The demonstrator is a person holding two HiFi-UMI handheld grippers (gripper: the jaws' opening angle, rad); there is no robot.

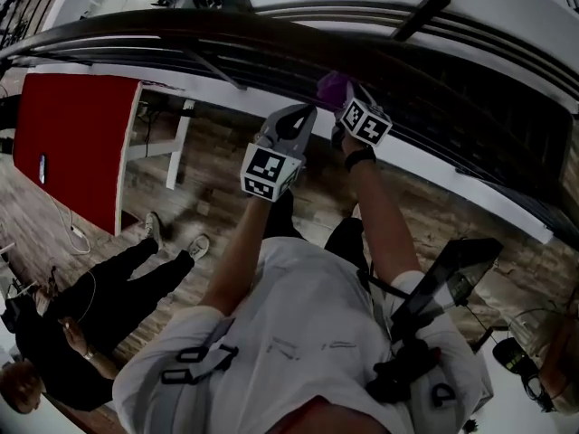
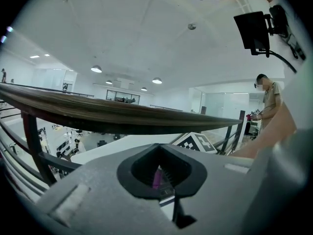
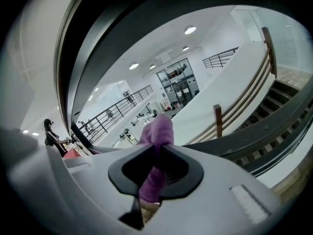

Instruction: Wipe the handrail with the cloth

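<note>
Upper gallery of a large, white, open-plan workplace: a long dark wooden handrail (image 2: 122, 114) on black metal posts overlooks a lower hall, beneath a white ceiling dotted with round lamps (image 2: 96, 69). Black-railed balconies (image 3: 107, 111) ring the atrium, a dark staircase (image 3: 286, 99) descends, and a red table (image 1: 77, 143) stands on the wood-plank floor (image 1: 208, 197).

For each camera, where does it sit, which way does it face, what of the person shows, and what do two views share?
Head view: on the head, looking steeply down; shows chest, both arms, left hand-held gripper, right hand-held gripper, handrail.
Left gripper view: rides the left hand-held gripper, looking up under the handrail; jaws shut on a sliver of cloth, forearm at right.
Right gripper view: rides the right hand-held gripper, facing out toward the stairs; jaws clamp the cloth, no body.
All three views show the cloth.
</note>
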